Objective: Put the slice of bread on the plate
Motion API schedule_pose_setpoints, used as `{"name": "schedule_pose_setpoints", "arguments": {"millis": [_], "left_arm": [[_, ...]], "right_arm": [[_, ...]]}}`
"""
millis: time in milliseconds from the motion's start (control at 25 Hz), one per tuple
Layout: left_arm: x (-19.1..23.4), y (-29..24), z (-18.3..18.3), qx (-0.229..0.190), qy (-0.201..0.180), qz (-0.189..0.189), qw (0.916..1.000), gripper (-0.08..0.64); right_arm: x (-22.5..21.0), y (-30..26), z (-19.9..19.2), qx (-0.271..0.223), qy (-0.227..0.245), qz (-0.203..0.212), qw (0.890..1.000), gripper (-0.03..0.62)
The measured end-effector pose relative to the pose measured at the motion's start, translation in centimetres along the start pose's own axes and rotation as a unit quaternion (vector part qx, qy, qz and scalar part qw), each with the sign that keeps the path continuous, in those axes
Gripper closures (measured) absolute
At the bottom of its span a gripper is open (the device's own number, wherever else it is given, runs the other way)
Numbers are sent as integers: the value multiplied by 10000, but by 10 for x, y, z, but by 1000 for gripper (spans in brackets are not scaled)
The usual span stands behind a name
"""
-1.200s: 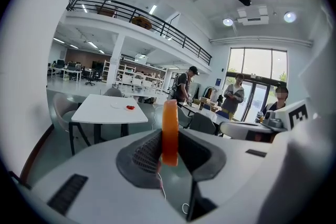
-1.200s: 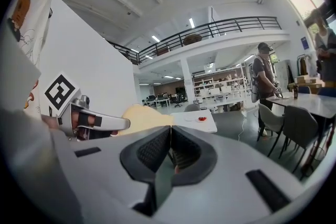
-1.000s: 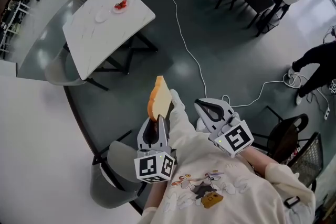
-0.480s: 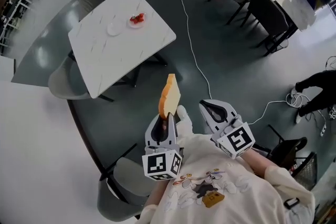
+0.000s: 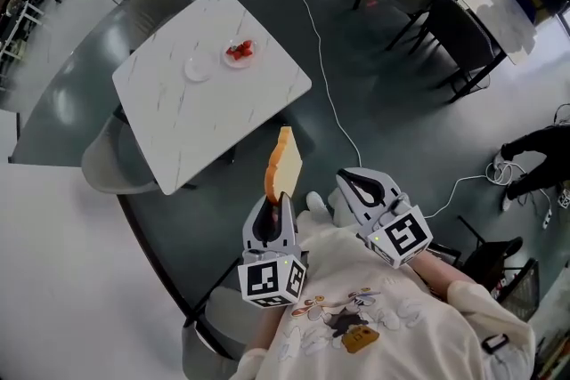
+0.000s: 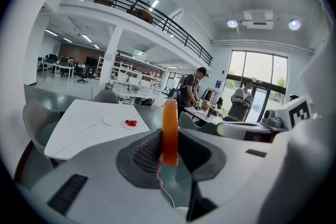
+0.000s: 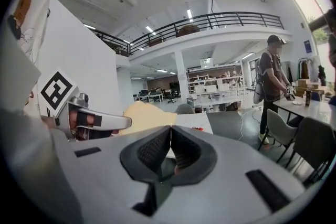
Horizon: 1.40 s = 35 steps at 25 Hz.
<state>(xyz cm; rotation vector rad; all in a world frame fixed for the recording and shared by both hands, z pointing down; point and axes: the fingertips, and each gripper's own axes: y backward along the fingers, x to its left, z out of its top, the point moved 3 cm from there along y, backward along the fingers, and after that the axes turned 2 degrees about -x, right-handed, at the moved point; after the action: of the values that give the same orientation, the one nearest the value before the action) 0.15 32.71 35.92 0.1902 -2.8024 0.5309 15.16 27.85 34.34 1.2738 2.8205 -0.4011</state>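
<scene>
My left gripper (image 5: pixel 278 211) is shut on a slice of bread (image 5: pixel 283 163), held upright on its edge above the floor. In the left gripper view the bread (image 6: pixel 169 131) shows edge-on between the pads. My right gripper (image 5: pixel 354 186) hangs beside it, jaws shut and empty; its own view shows the tips (image 7: pixel 170 131) touching and the bread (image 7: pixel 148 114) off to the left. Ahead stands a white marble table (image 5: pixel 178 116) with a small empty white plate (image 5: pixel 198 68) and a second plate holding red pieces (image 5: pixel 239 52). In the left gripper view the empty plate (image 6: pixel 110 120) lies left of the red food (image 6: pixel 130 123).
A grey chair (image 5: pixel 116 165) is tucked at the table's near left side, another grey chair (image 5: pixel 214 343) sits below my left gripper. A white cable (image 5: pixel 325 84) runs across the dark floor. Dark chairs (image 5: pixel 463 36) and a long table stand at the upper right; people stand there.
The table with the plates has come closer and lower in the head view. Both grippers have travelled forward together, the bread still upright in the left one.
</scene>
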Motion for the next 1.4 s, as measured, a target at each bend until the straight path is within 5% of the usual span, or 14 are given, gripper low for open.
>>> {"name": "schedule_pose_setpoints", "arguments": {"millis": [400, 880, 1400], "left_arm": [[33, -56, 20, 73, 78, 214, 9997, 463], [71, -183, 78, 231, 149, 758, 9967, 463], [118, -277, 99, 649, 289, 1427, 9872, 463]], "right_arm": [[-27, -77, 8, 67, -5, 372, 9993, 586], [-125, -200, 45, 135, -172, 965, 9951, 586], [-181, -299, 71, 141, -28, 1968, 9803, 586]]}}
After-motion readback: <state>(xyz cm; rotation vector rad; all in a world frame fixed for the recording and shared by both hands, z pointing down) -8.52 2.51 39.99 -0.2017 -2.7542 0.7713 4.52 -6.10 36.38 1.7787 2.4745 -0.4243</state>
